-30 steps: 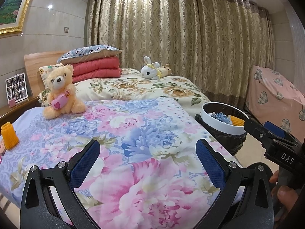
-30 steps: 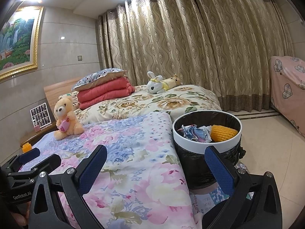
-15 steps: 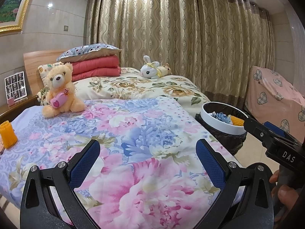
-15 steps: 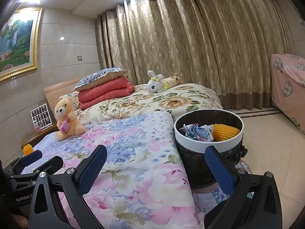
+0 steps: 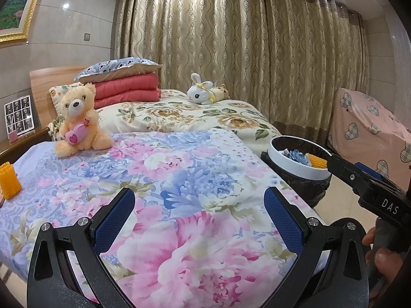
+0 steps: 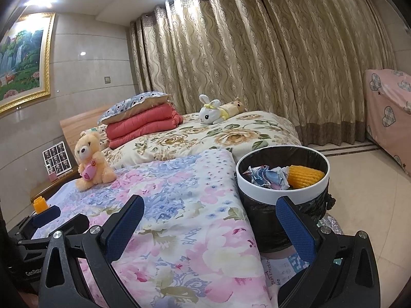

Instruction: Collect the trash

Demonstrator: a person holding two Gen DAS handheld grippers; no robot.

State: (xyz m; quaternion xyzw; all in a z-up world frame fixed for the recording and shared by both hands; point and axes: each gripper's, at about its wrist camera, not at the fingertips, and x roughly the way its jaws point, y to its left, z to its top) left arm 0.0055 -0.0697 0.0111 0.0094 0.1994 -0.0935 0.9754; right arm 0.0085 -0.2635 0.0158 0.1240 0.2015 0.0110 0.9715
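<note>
While spread wide and empty, both claws, right (image 5: 359,177) marked "DAS", left (image 6: 36,218) perhaps "GenRobot".

Patterned gold curtains (image 6: 257,64) behind the floral bed (image 6: 205,133); floor (image 6: 359,179) possibly tiled.

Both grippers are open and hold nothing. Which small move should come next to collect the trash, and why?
Probably move the left gripper left toward the orange foam net at the edge of the bed. It looks like the one already in the trash bin, which also holds crumpled paper. The left gripper is open and nearer to it than the right gripper.
</note>
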